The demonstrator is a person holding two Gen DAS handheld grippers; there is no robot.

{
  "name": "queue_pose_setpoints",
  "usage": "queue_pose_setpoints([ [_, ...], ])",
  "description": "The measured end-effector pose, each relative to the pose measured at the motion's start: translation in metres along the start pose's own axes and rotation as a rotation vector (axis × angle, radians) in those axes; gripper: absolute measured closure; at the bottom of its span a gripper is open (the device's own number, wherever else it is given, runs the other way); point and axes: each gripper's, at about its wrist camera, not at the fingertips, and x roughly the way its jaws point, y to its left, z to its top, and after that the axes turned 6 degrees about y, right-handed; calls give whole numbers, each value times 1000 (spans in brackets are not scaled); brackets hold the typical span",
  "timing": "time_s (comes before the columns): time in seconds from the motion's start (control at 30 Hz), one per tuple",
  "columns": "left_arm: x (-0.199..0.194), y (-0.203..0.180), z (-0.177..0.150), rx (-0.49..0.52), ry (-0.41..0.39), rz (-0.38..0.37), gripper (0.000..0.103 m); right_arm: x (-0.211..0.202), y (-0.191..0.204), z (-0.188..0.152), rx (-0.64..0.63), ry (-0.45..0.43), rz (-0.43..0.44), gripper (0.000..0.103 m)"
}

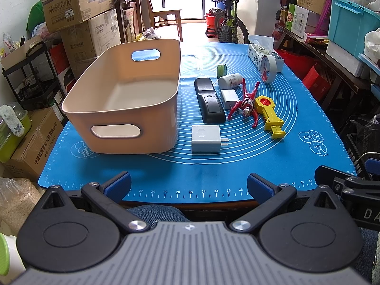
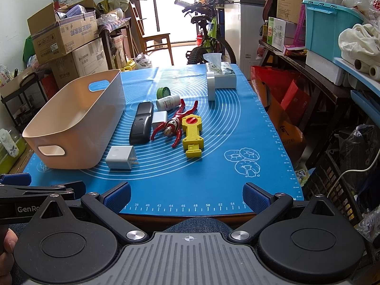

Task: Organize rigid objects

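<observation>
An empty beige bin point(image 1: 123, 95) point(image 2: 71, 128) stands on the left of the blue mat point(image 1: 213, 166). Right of it lie a white charger point(image 1: 205, 138) point(image 2: 120, 157), a black remote point(image 1: 209, 99) point(image 2: 141, 125), a small white adapter point(image 1: 229, 97) point(image 2: 159, 118), a white pill bottle point(image 1: 230, 80) point(image 2: 168, 102), a green tin point(image 1: 221, 70) point(image 2: 162, 92), a red figure point(image 1: 247, 105) point(image 2: 174, 125) and a yellow toy point(image 1: 269, 115) point(image 2: 192, 134). My left gripper point(image 1: 188, 185) and right gripper point(image 2: 186, 194) are open and empty at the mat's near edge.
A tape roll point(image 1: 268, 67) and a tissue box point(image 1: 257, 53) point(image 2: 220, 76) sit at the mat's far right. Cardboard boxes point(image 1: 78, 7) stack to the left, shelves with bins point(image 2: 332, 28) to the right, a bicycle point(image 2: 209, 35) behind.
</observation>
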Motion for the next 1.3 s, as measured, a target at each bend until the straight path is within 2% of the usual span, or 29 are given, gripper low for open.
queue_pose_setpoints([
  [0.7,-3,-1,2,2,-4,16,1,-4,0,9,34,-6,2,3],
  [0.93,-17,5,29,54,-18,10,1,-13,-7,37,84,-56,32,3],
  [1.1,-22,14,58,122,-41,71,1,-10,-9,66,91,-103,22,3],
  [1.3,-2,54,99,14,31,61,1,10,-17,94,96,-112,8,3],
])
